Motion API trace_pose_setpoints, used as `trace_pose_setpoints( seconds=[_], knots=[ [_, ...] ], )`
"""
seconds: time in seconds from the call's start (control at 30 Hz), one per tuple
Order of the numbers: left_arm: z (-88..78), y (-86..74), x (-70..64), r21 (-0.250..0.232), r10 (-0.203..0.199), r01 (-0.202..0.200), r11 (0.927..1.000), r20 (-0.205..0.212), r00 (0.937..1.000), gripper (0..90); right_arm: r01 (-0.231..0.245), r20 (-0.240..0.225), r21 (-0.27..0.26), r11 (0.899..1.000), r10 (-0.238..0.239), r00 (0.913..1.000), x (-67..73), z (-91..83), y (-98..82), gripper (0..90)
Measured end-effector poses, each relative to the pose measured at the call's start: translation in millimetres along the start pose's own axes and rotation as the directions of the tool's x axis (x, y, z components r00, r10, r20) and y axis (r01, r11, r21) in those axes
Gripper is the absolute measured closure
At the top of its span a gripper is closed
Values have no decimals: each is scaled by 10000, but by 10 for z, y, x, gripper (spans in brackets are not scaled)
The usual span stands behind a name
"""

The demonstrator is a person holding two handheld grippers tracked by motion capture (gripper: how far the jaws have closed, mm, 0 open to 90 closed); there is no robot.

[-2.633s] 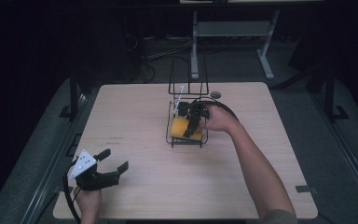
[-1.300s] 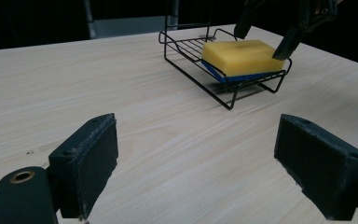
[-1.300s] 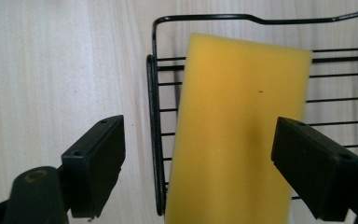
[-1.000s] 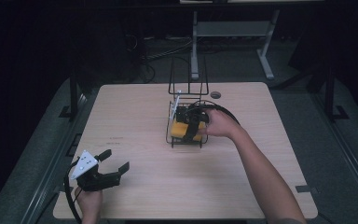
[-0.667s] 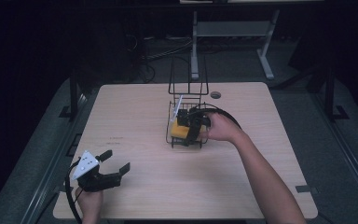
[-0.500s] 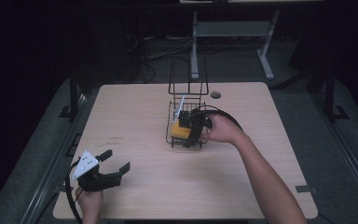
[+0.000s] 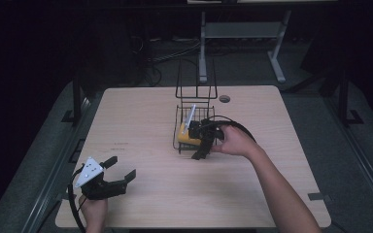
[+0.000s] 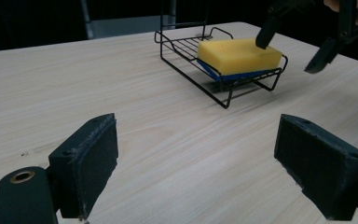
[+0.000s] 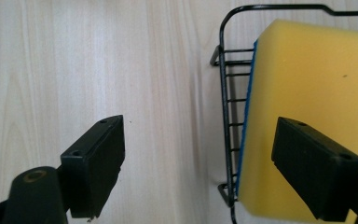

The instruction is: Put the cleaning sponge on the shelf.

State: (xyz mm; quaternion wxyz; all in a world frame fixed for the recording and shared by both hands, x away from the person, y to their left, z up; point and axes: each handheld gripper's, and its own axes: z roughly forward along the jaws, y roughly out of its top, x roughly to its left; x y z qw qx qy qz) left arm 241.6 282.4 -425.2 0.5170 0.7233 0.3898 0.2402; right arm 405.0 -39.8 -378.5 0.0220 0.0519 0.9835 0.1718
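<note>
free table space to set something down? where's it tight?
Bare wood: the wide stretch between the left gripper and the wire rack; the far-left corner of the table; the right side beyond the person's forearm. Crowded: the rack's near edge, where the open right gripper hovers by the yellow sponge.

Yellow sponge in the rack
A yellow rectangular sponge with a blue underside (image 8: 239,56) lies in a black wire rack (image 8: 186,56) on the pale wooden table (image 8: 98,93), beyond wide-apart jaws.
</note>
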Motion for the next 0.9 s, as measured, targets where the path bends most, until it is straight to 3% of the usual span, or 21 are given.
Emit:
trace_pose_setpoints(
  seconds=[0.9],
  knots=[
    [14,0,-23,88,99,-99,9999,-37,9999,128,-317,16,-191,9993,318,9995,384,34,-426,164]
  ],
)
